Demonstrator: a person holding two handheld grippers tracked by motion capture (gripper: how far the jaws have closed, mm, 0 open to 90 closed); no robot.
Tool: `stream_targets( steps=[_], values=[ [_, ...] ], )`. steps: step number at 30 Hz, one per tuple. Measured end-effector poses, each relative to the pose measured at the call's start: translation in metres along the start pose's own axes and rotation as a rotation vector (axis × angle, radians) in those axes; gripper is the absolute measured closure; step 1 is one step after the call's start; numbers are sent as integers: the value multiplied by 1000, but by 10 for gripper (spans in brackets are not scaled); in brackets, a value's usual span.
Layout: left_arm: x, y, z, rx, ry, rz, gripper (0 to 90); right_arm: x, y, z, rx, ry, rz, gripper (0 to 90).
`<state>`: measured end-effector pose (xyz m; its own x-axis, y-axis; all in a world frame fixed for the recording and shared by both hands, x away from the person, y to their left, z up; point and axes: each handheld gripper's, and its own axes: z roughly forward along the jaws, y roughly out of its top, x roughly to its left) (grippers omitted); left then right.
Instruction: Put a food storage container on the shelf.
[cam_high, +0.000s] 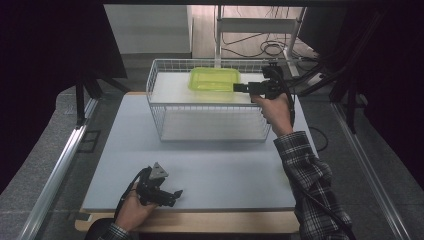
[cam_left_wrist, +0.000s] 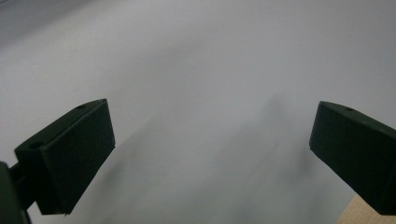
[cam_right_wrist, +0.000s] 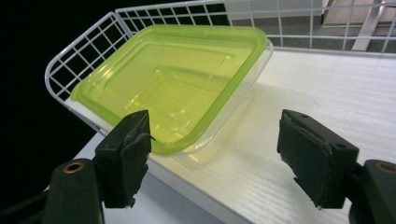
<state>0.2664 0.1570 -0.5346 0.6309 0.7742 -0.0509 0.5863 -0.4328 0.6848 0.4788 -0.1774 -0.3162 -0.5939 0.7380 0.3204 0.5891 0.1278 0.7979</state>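
A: The green-lidded plastic container (cam_right_wrist: 173, 88) sits on the top shelf of the white wire rack (cam_high: 165, 107), just ahead of the right tool (cam_right_wrist: 215, 154) and toward its left jaw.

B: The jaws stand wide apart and hold nothing; the left jaw is close to the lid's near corner.

A: A good grasp likely calls for sliding leftward until the rim's corner lies between the jaws, then closing gently so the thin lid does not buckle.

B: The left tool (cam_left_wrist: 210, 149), also wide open and empty, hovers low over the bare grey counter (cam_left_wrist: 196, 56).
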Motion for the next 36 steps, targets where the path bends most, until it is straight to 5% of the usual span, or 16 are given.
stream_targets(
  steps=[36],
  values=[
    [-2, 1, 3, -6, 4, 2, 0, 20, -57, -20, 65, 1, -184, 167]
  ],
)
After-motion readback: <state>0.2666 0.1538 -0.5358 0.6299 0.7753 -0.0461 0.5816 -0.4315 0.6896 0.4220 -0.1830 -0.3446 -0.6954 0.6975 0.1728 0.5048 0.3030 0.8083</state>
